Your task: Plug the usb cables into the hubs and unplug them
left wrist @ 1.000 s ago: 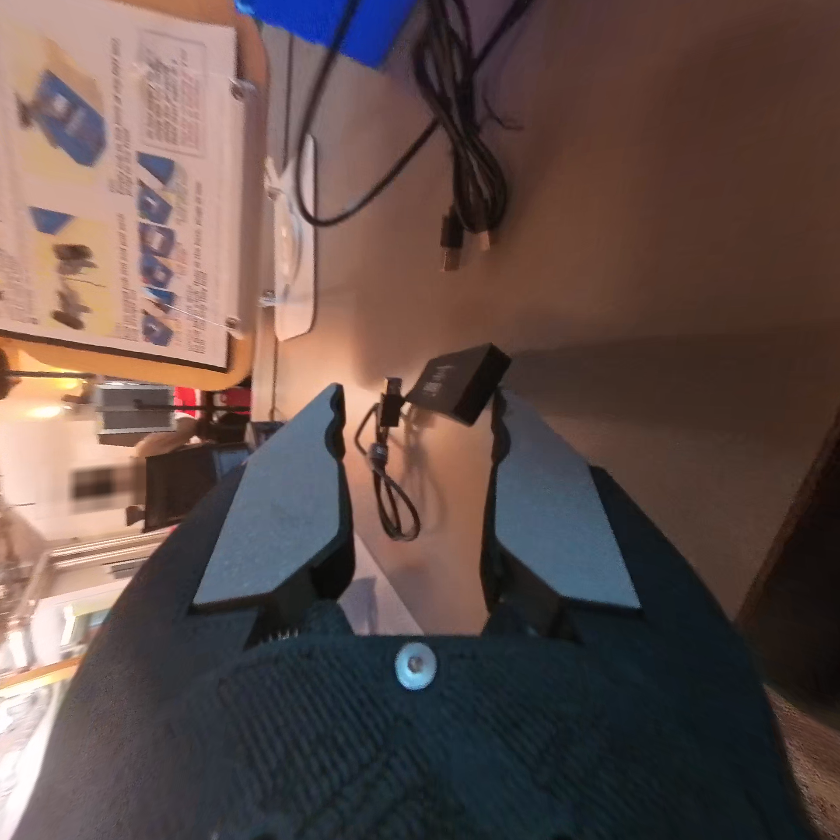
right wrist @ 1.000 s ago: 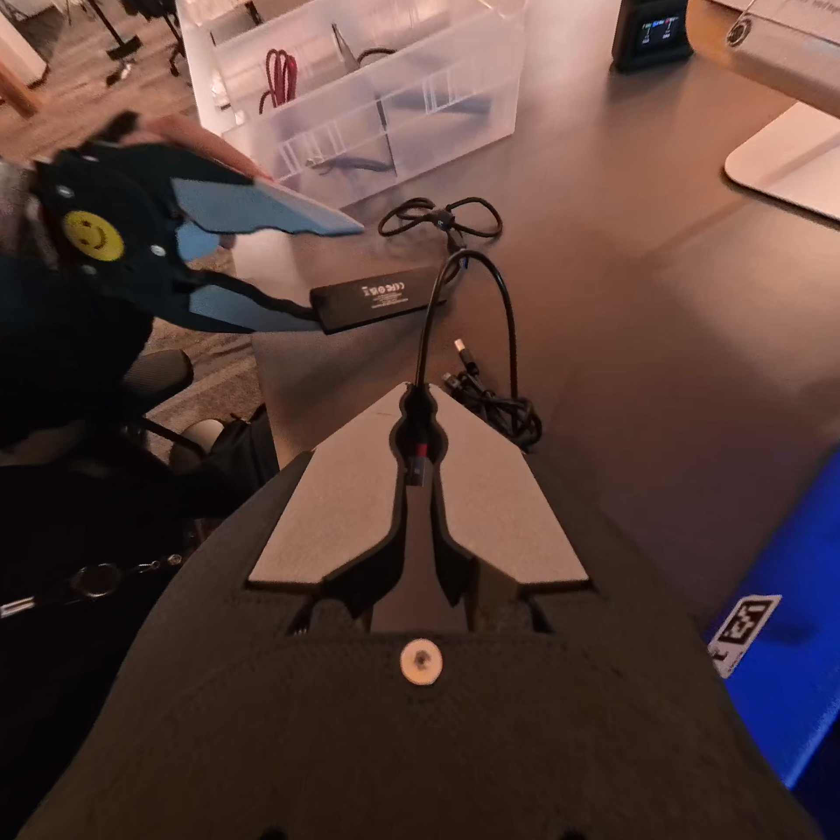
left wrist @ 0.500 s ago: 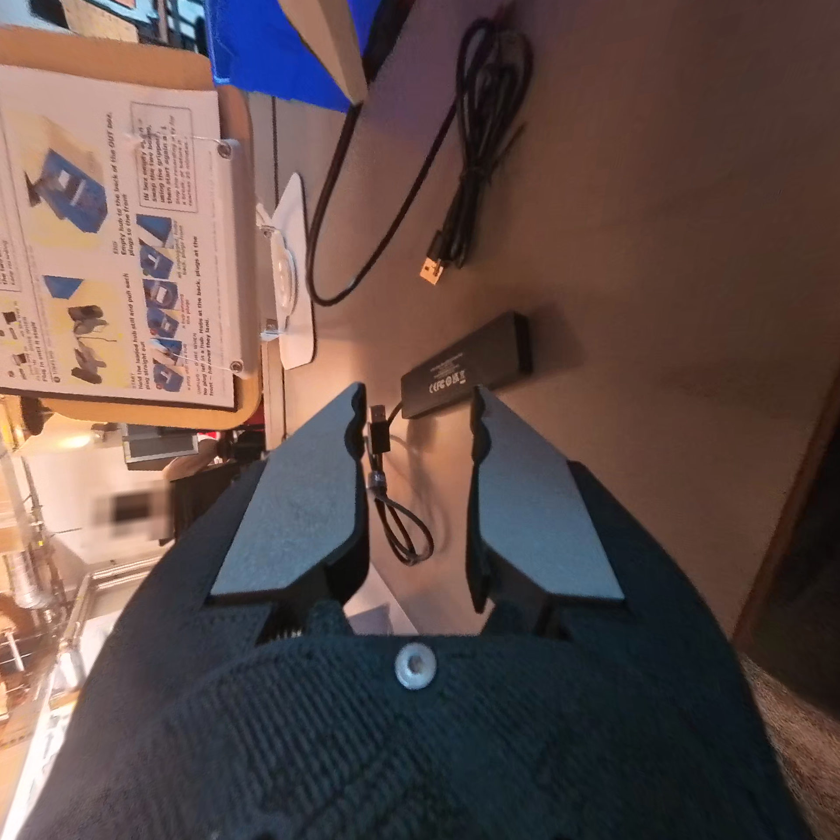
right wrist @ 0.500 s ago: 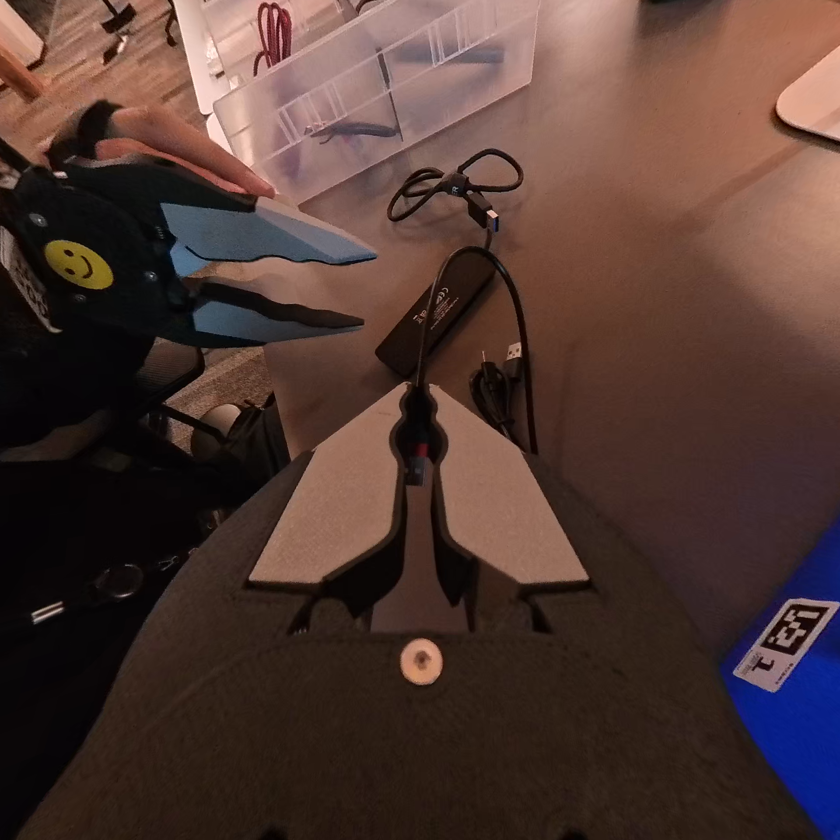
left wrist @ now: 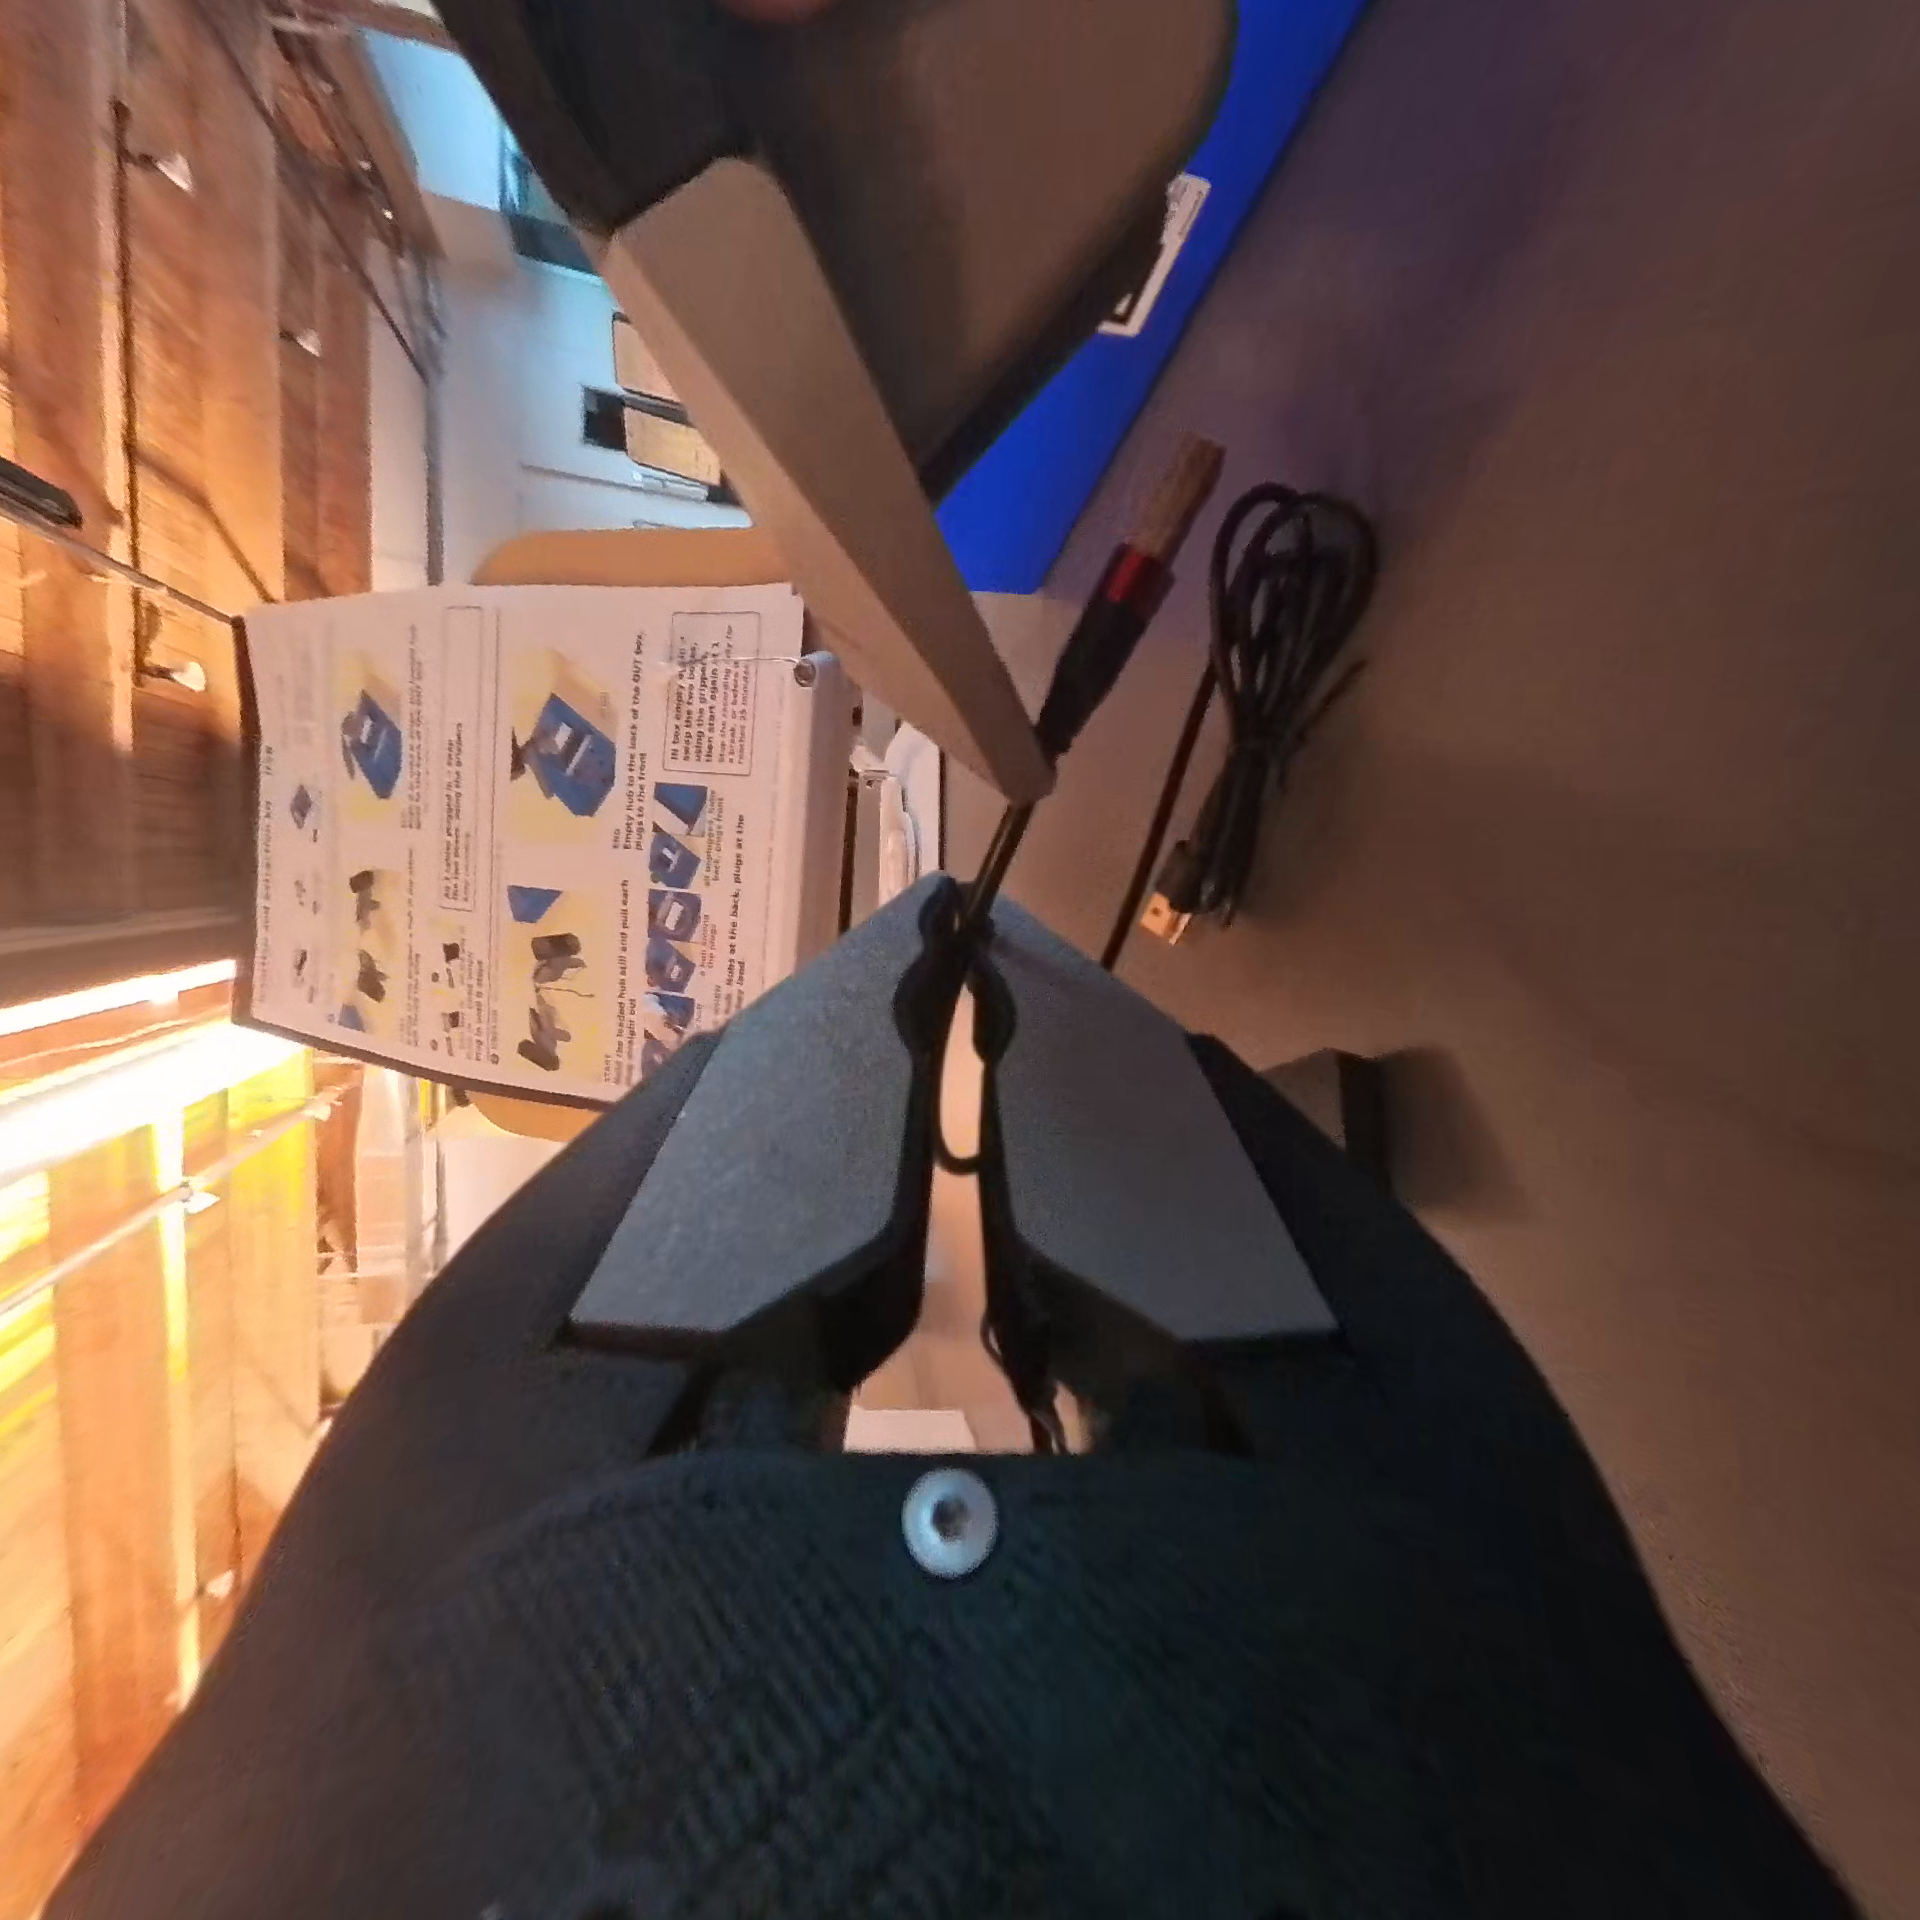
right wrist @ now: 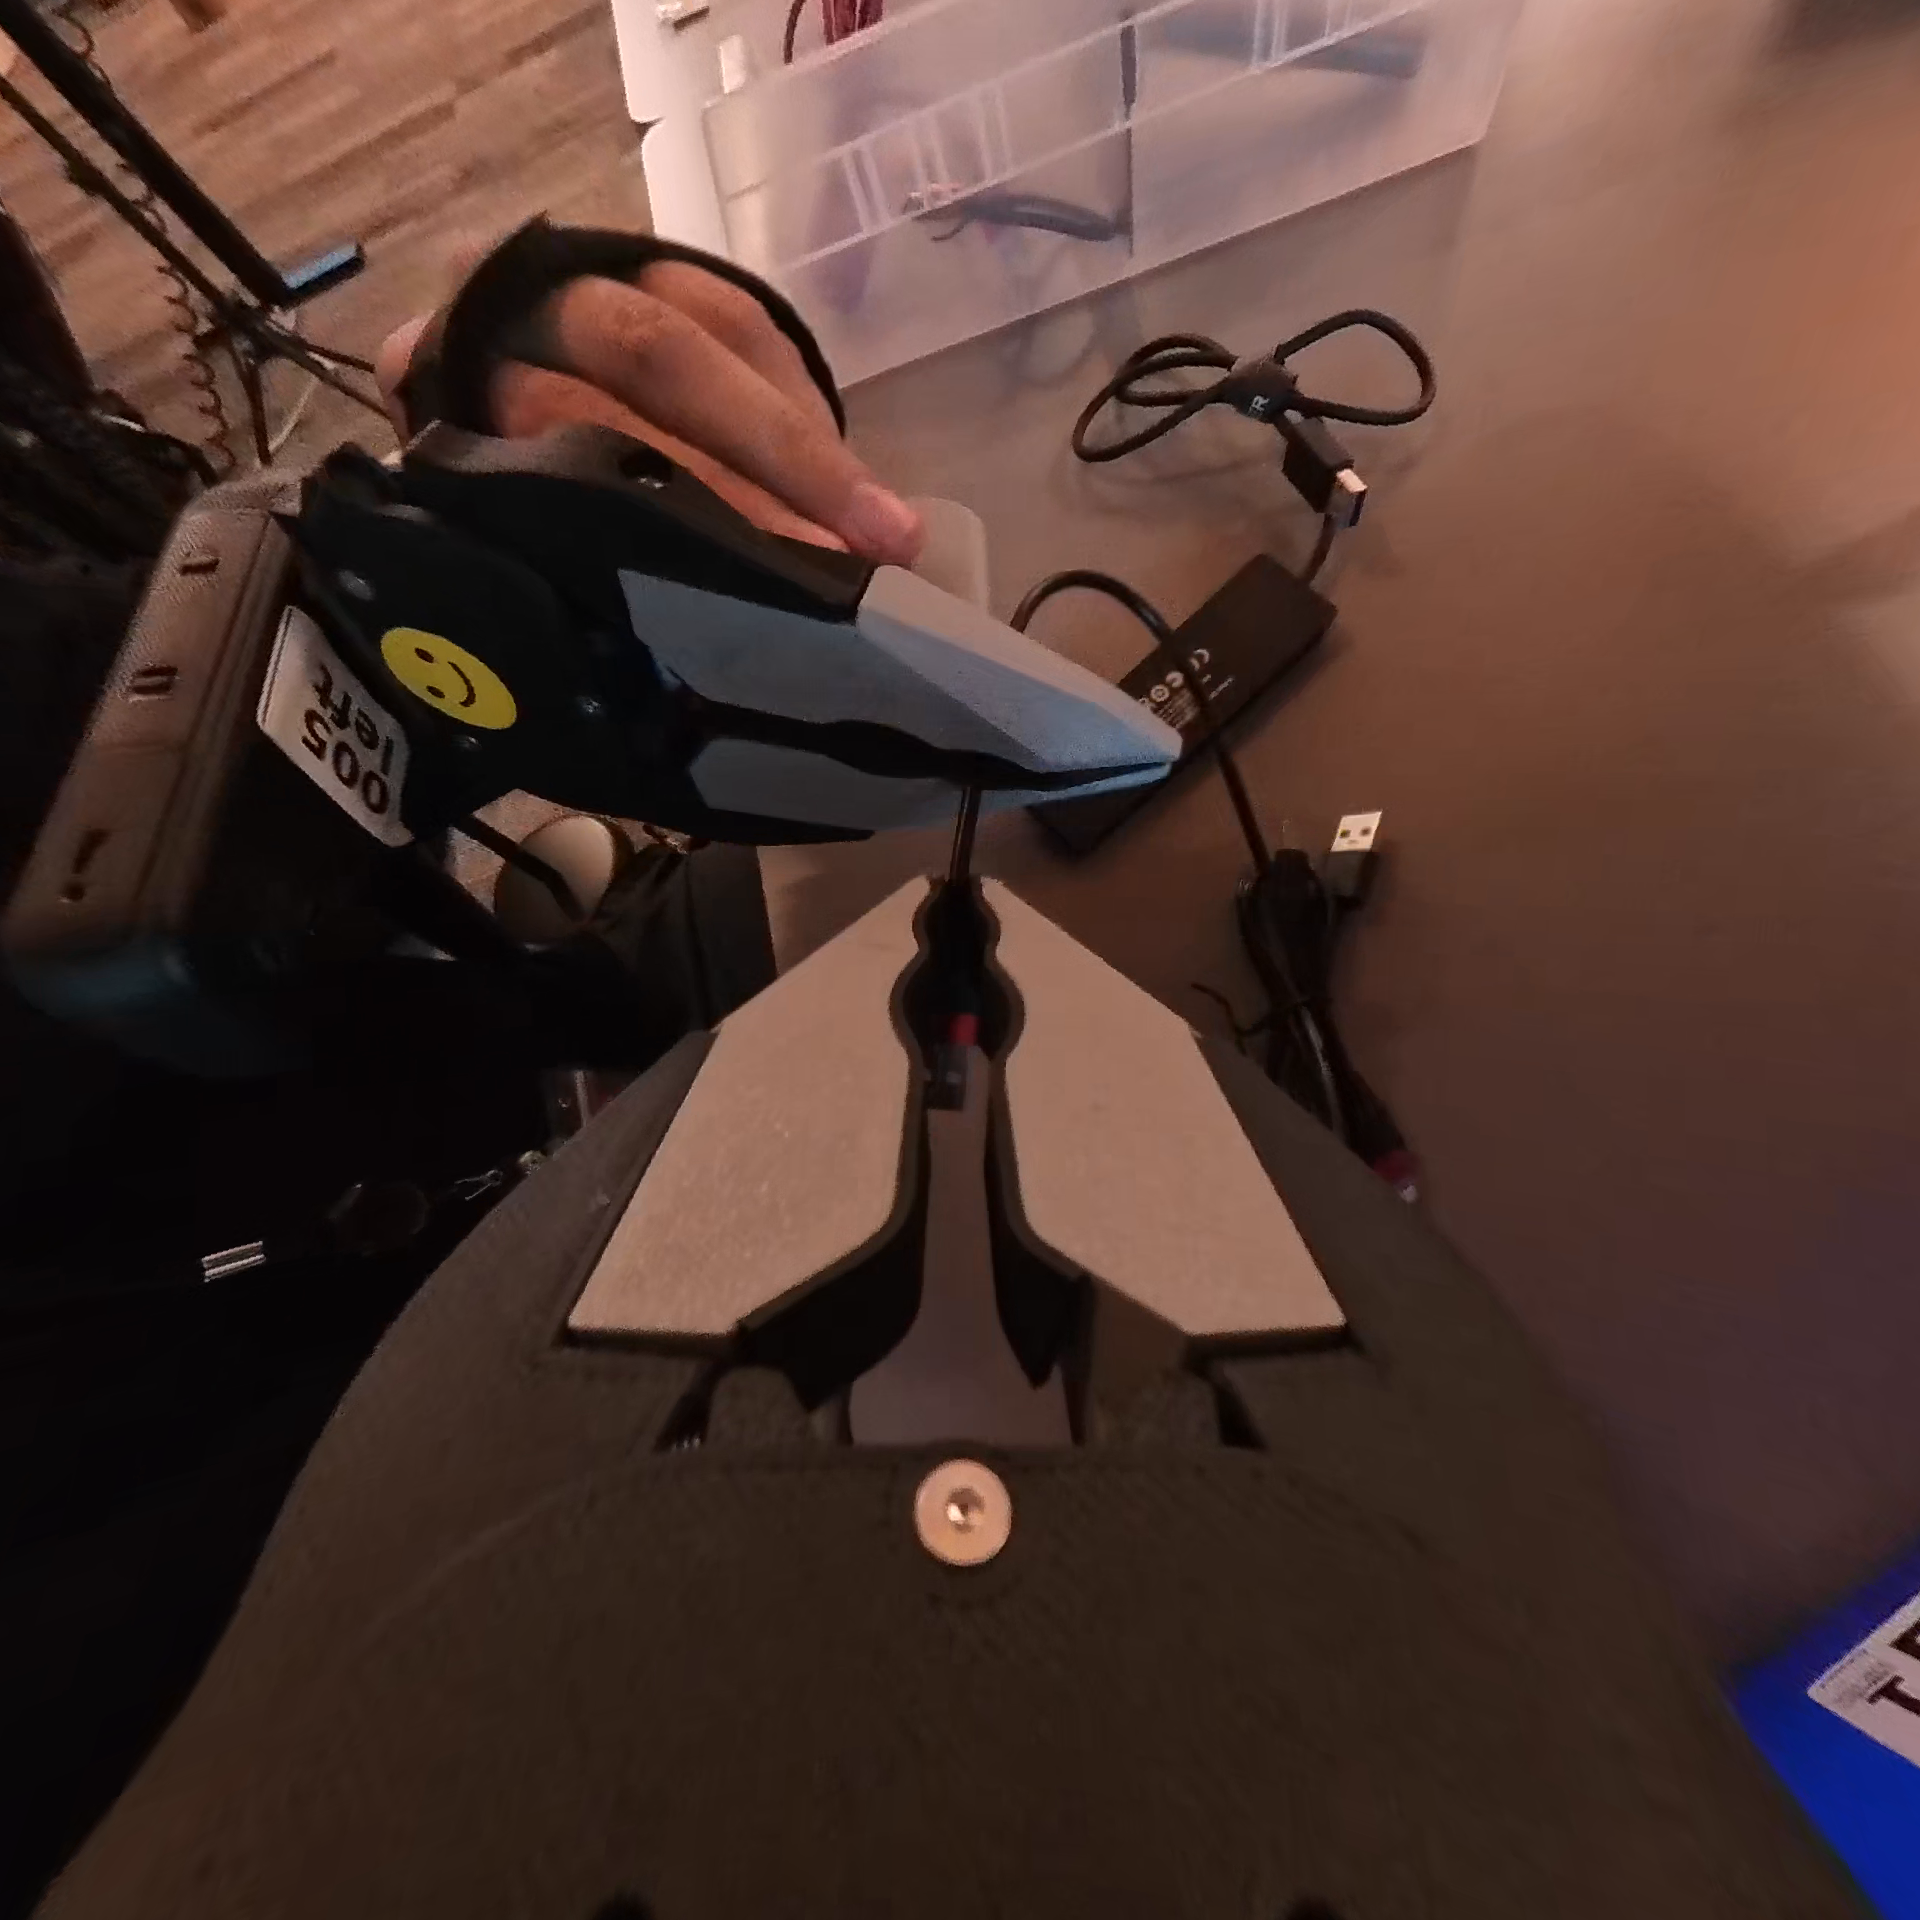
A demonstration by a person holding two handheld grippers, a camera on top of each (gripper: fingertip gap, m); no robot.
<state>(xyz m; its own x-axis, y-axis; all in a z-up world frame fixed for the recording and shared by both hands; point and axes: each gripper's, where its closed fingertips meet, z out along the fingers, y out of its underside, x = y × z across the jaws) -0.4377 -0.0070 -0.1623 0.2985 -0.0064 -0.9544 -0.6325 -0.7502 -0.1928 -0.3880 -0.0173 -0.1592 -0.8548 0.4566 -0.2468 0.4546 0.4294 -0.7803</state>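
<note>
My right gripper (right wrist: pixel 961 894) is shut on a black USB plug with a red band (right wrist: pixel 958 1039), held above the table. In the left wrist view that plug (left wrist: pixel 1127 587) sticks out past the right gripper's finger (left wrist: pixel 831 499). My left gripper (left wrist: pixel 961 914) is shut on the thin black cable (left wrist: pixel 1003 831) just ahead of that plug. It also shows in the right wrist view (right wrist: pixel 1148 764). The black hub (right wrist: pixel 1226 665) lies flat on the table, with its own looped lead (right wrist: pixel 1247 395) beyond it. In the left wrist view the hub (left wrist: pixel 1345 1091) is mostly hidden.
A bundled black cable (right wrist: pixel 1309 1008) with a loose USB plug (right wrist: pixel 1356 842) lies right of the hub. A clear plastic organiser (right wrist: pixel 1039 135) stands at the far edge. A blue box (right wrist: pixel 1849 1714) sits at the near right. An instruction sheet (left wrist: pixel 520 831) stands upright behind. The hub (left wrist: pixel 1345 1091) lies around 8 cm away from my left fingertips. It turns up in the right wrist view (right wrist: pixel 1067 833) as well.
My left gripper was open beside the hub. It has risen off the table and shut on the cable right in front of my right gripper. The right gripper kept its hold on the plug.
</note>
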